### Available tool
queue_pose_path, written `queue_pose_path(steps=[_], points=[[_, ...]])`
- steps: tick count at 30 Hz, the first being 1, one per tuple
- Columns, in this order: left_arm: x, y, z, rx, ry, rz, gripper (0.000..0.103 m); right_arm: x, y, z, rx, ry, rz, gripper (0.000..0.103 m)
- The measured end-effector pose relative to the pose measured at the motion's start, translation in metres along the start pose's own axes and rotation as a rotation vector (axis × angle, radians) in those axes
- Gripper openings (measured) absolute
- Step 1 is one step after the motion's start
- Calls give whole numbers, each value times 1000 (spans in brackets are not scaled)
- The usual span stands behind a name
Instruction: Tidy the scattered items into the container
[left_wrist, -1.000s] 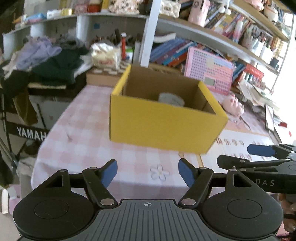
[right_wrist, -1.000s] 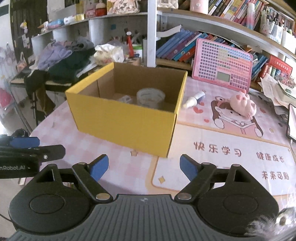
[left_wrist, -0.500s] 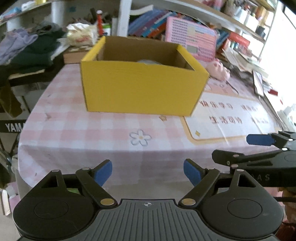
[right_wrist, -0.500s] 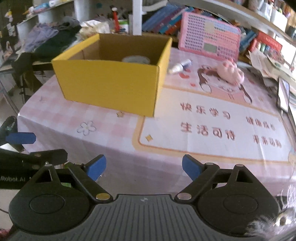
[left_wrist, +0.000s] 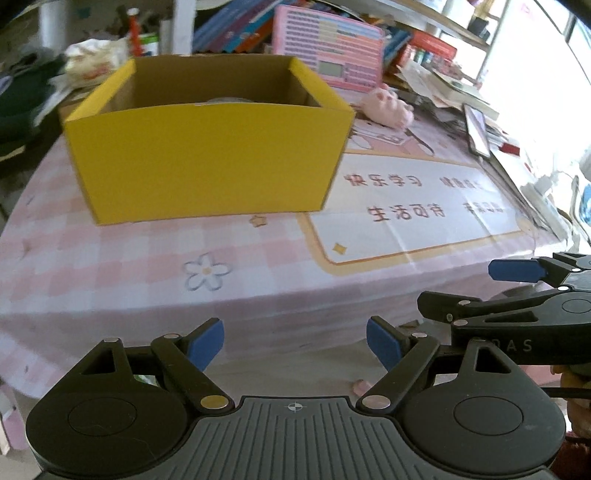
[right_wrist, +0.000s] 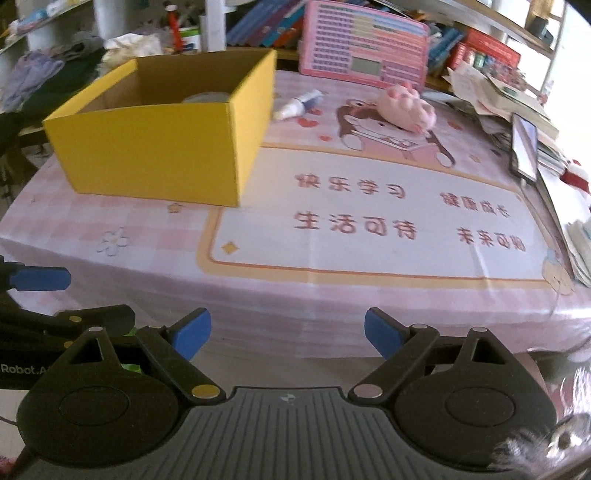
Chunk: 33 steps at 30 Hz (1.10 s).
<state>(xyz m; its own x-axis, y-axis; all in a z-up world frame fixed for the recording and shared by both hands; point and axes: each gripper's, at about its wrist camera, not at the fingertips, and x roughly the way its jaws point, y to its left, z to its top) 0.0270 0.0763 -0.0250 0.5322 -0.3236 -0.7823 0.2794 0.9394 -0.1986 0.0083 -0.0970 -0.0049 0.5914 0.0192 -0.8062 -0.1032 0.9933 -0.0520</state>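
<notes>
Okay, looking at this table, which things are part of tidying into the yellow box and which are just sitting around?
Part of the job:
- yellow box, the container
- grey round item already inside it
- small white bottle loose on the table
- pink plush toy loose on the table

Likely just lying about:
- pink keyboard toy by the shelf
- paper stack
- phone
- clothes pile

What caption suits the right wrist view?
Open right gripper faces yellow box, with small bottle and pink plush beyond.

Black left gripper (left_wrist: 295, 345), blue fingers (left_wrist: 207, 345), ribbed grey base, silver rivets
</notes>
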Motion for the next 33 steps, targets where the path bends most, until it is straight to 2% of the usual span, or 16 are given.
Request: queue_pose_path(steps=[15,23,33], points=[[41,-52,40,123,20,-108,86,10,-61,11,102,-5,-112,91],[66,-91,69,207,-2,-159,86,15,-108,29,173,-62,-163,91],[104,-121,122,207,-52,-92,86,52,-167,74,192,-98,-114,91]])
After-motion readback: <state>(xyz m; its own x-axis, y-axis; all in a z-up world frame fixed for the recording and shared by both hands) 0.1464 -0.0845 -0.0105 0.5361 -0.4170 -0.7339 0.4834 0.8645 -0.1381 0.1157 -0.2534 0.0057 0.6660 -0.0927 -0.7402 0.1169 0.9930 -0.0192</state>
